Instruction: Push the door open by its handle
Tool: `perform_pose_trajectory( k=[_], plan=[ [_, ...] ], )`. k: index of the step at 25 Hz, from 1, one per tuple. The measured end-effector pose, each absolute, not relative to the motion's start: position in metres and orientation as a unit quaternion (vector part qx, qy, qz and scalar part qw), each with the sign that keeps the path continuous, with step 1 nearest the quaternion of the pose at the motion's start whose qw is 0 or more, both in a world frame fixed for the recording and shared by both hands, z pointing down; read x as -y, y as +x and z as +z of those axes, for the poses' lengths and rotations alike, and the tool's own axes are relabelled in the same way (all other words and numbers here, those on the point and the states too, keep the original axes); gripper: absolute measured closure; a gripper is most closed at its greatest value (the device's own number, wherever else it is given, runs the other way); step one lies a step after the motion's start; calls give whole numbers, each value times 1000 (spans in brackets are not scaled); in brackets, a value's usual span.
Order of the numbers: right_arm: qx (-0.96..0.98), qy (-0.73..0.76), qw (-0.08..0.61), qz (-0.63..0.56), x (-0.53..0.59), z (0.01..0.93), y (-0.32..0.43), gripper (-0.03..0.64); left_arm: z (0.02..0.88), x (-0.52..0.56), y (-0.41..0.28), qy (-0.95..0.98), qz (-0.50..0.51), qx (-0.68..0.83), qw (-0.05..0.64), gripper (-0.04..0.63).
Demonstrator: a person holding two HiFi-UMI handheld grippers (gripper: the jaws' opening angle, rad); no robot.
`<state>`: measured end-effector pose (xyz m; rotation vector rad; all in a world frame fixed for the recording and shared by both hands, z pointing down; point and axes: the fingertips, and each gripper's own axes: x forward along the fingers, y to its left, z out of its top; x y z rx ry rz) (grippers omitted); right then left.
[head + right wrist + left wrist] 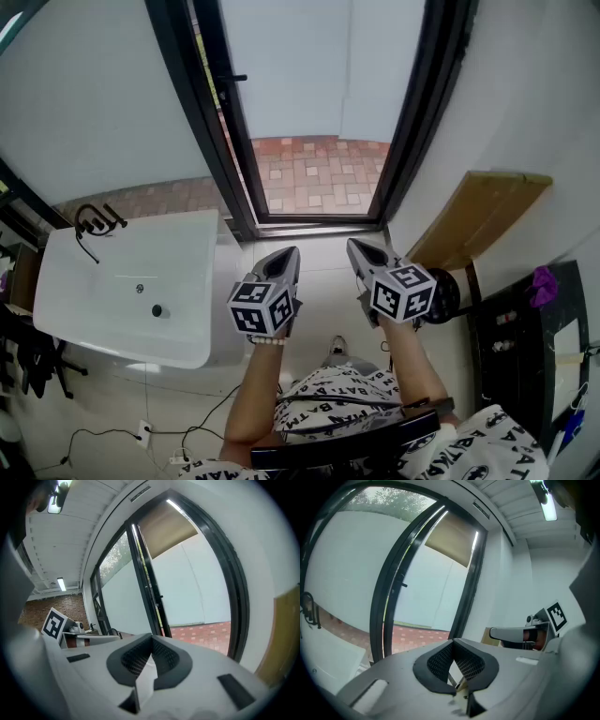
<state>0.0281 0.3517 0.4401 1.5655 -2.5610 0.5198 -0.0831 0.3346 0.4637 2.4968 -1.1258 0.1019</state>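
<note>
Head view: both grippers are low, close to the person's body. The left gripper (pixel 289 255) and the right gripper (pixel 357 249) point toward the door (pixel 212 122), and both are well apart from it. The handle (pixel 234 77) is a small dark lever on the door's dark frame, far up in this view. A white sink (pixel 66 281) stands at the left and a cardboard sheet (pixel 480 214) leans at the right.

Left gripper view: its 2 jaws are pressed together with nothing between them. Only here a thin bright gap shows along the frame edge below the handle (pixel 404 584), so the door seems slightly ajar.

Right gripper view: these jaws are also together and empty. This view alone shows the handle (pixel 160 597) side-on, sticking out from the frame.

I judge the tall, apparently glazed leaf to be heavy and stiff, but free to swing. The lever looks rigid and smooth, so a closed tip may slip. It is better to press on the lever near its root, steadily.
</note>
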Motion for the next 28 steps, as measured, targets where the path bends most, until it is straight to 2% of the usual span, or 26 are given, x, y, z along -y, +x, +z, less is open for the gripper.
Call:
perform_pose_trajectory(
  k=[15, 24, 25, 26, 27, 28],
  plan=[
    [864, 474, 59, 158, -289, 451, 51, 614, 477, -281, -60, 873, 30, 442, 204, 611],
    [901, 419, 19, 111, -231, 419, 53, 578, 489, -247, -58, 855, 43, 475, 204, 611],
    [907, 407, 17, 107, -222, 415, 49, 542, 490, -243, -58, 854, 43, 477, 205, 611],
    [912, 396, 17, 102, -213, 412, 45, 460, 492, -238, -58, 853, 44, 478, 207, 611],
    [917, 387, 18, 97, -204, 408, 41, 429, 495, -232, -58, 852, 45, 478, 210, 611],
    [920, 382, 20, 90, -195, 405, 37, 428, 498, -226, -58, 851, 45, 478, 213, 611]
  ],
)
